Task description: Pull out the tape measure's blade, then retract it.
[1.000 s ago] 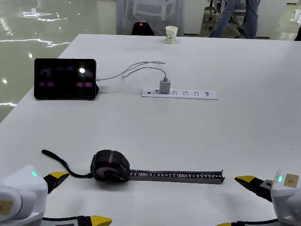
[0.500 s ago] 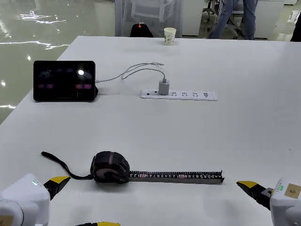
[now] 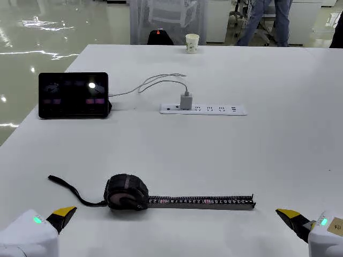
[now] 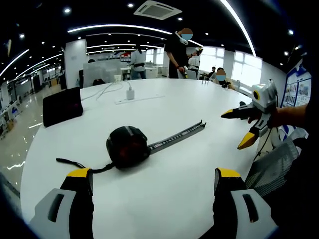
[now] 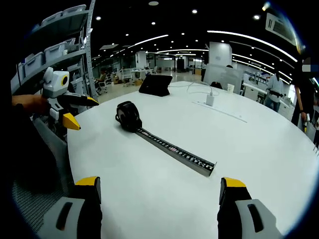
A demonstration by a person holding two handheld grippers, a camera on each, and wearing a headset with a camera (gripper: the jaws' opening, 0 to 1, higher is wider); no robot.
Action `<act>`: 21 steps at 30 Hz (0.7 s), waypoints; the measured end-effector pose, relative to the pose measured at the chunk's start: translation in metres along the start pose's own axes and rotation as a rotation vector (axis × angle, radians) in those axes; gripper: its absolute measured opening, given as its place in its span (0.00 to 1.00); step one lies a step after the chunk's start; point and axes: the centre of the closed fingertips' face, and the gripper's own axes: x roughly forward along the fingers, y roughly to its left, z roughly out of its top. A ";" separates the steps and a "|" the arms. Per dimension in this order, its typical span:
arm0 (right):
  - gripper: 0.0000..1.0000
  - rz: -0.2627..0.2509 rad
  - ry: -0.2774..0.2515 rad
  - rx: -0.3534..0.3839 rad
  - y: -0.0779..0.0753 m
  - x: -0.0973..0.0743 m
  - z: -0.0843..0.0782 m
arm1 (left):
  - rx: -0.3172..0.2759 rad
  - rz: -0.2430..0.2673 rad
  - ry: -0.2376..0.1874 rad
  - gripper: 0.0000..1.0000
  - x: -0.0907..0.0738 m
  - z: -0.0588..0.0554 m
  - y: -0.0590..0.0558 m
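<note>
My left claw (image 4: 153,173) and right claw (image 5: 160,181) are released, holding nothing. The tape (image 3: 126,192) lies at lower centre, blade (image 3: 201,201) out rightward. Tablet (image 3: 73,95), power strip (image 3: 203,109) and cup (image 3: 192,43) stand higher up, well apart.

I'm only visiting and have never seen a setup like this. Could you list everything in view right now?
table: one, white, under everything
tape measure: one, black case, near edge
blade: one, dark, pulled out flat to the case's right
wrist strap: one, black, trailing left of the case
tablet: one, black, propped at left
power strip: one, white, mid-table
charger: one, grey, plugged into the strip
cable: one, pale, charger to tablet
paper cup: one, white, far edge
people: at least three, beyond the table
left gripper: one, white, yellow tips, open
right gripper: one, same colours, open
</note>
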 end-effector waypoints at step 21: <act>0.99 -0.130 -0.005 0.121 0.004 -0.012 0.011 | -0.075 0.085 -0.003 0.99 -0.008 -0.001 -0.007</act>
